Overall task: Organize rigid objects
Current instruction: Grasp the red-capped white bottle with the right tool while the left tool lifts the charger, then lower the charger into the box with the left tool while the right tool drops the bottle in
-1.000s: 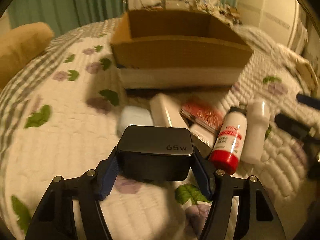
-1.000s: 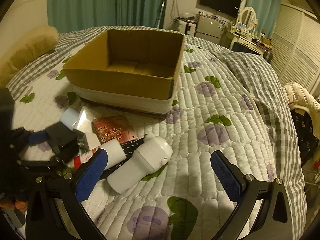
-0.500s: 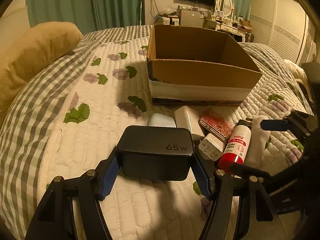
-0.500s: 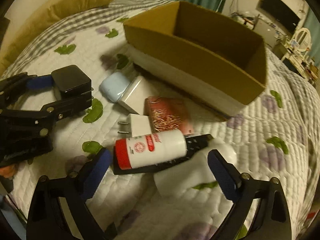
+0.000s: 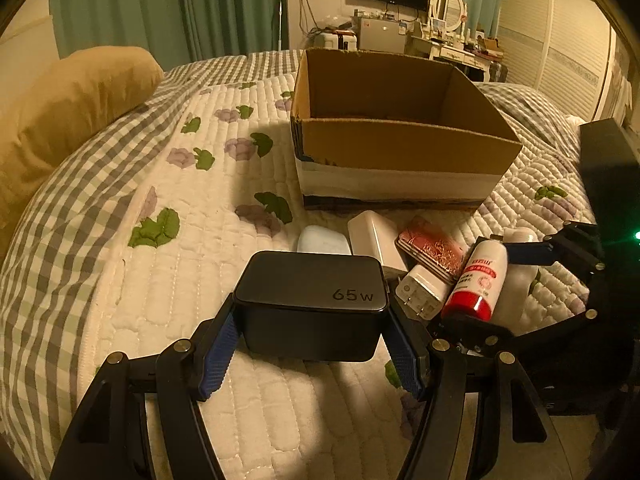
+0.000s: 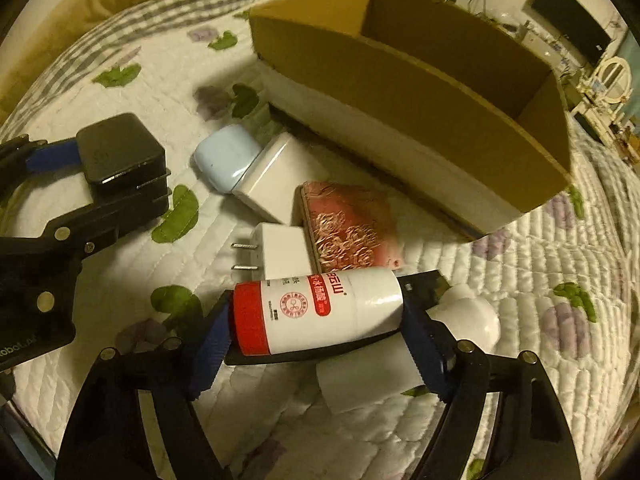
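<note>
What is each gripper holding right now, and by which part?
Left gripper clamps the black 65W charger block by its side faces. Right gripper's jaws straddle the red-capped white bottle; grip uncertain.

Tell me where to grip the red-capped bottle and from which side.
Grip the red-capped bottle end to end, one pad on the red cap, one on the white base. It lies on its side across the right tongs, whose fingers already flank both ends, so come in from the near side, away from the box.

Each claw, left claw (image 5: 310, 334) and right claw (image 6: 316, 346), has matte black angular linkage arms, round silver pivot screws and blue ribbed pads (image 6: 210, 354) lining its fingertips
</note>
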A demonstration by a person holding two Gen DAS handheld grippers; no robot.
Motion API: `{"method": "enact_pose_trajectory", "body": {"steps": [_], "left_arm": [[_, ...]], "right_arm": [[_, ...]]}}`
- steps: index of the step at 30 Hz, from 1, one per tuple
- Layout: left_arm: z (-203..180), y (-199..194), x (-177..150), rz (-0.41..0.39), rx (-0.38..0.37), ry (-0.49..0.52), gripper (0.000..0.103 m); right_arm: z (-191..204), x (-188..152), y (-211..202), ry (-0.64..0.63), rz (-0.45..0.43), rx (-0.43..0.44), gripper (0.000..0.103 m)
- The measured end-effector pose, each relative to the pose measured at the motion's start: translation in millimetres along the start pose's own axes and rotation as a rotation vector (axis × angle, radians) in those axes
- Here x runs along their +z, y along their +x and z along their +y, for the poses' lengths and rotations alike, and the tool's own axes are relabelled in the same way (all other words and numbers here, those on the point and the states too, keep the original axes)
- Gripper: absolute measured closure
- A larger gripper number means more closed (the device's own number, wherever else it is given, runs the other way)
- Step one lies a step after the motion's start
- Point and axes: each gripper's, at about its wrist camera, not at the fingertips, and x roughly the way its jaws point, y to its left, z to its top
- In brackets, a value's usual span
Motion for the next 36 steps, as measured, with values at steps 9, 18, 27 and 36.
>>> {"method": "enact_pose_trajectory", "body": {"steps": [9,18,27,36], "left_arm": [[0,-34,32,-0.088,0.000,0.002,0.035],[-11,-67,110,-0.225,-0.053,0.033,0.035],[-34,-36,182,-0.264,-0.054,0.087,0.034],[-50,59,179,-0.128,-0.075,0.108,0.034]], "right_arm": [[-19,18,-70,0.061,-0.180,-0.042,0.024],[-64,66,-147,0.102,-0.342,-0.127,0.024],[-109,120,-167,0.132,-0.412,-0.175,0.024],[-132,140,-123,0.165,-0.371,-0.172,0.024]]}}
